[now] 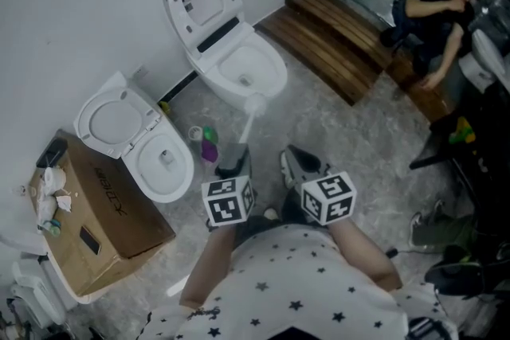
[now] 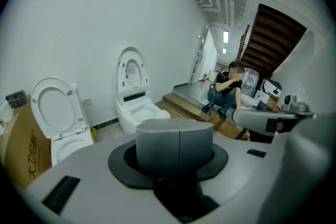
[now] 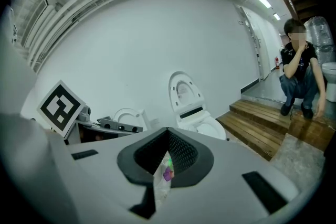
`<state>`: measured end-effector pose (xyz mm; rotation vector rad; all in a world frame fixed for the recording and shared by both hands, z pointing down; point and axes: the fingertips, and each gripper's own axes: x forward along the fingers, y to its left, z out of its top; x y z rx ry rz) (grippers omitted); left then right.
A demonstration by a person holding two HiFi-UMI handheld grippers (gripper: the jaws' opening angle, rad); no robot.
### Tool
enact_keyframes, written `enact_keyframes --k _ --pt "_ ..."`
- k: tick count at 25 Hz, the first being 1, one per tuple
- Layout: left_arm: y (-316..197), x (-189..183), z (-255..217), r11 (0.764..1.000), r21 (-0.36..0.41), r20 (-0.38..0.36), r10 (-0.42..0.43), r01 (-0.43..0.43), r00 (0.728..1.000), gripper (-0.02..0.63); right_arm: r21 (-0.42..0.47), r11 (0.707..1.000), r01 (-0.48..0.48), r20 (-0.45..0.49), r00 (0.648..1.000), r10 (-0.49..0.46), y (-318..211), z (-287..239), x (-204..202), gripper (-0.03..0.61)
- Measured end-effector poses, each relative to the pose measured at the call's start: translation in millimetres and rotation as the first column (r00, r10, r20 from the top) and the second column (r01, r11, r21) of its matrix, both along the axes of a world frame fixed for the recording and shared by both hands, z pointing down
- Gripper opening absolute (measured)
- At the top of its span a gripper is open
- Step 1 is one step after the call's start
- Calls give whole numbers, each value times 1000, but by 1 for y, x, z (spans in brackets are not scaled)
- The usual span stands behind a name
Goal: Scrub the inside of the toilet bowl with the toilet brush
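The taller white toilet (image 1: 243,74) stands by the wall with its lid up; it also shows in the left gripper view (image 2: 137,113) and the right gripper view (image 3: 202,123). A white toilet brush (image 1: 253,109) slants up from my left gripper (image 1: 236,158), with its head at the bowl's front rim. That gripper's pads (image 2: 178,145) are pressed together, and the handle is hidden below them. My right gripper (image 1: 298,164) hovers just right of it, short of the bowl. Its jaws (image 3: 164,170) stand a narrow slit apart, and only floor shows through.
A smaller toilet (image 1: 159,163) with its lid raised sits to the left, next to a cardboard box (image 1: 96,223). A purple bottle (image 1: 209,148) and a small round can (image 1: 194,133) lie on the floor between the toilets. Wooden steps (image 1: 335,40) rise at the right, where a person (image 1: 434,12) crouches.
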<state>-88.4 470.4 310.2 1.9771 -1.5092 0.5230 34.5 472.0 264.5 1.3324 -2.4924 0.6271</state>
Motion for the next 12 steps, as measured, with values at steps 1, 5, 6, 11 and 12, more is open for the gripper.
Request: enact_keyframes --k 1,5,6,11,12 --pt "-6 1 0 1000 1 1 -1 1 1000 153 1 1000 6 2 1000 -6 -7 1 0 6" --pt "-32 2 1 1000 0 -4 -16 16 1000 153 -4 999 31 4 999 -31 -40 4 0 6" --pt "-38 2 1 1000 1 -4 -23 23 1000 153 -4 999 40 2 999 -40 -47 5 0 6" --pt "-73 2 5 999 -8 -1 -41 41 999 153 -7 997 72 -10 997 -72 -85 7 0 6" --pt "-80 2 6 999 -11 0 -42 42 999 153 -7 997 76 -14 997 -76 -93 7 0 6"
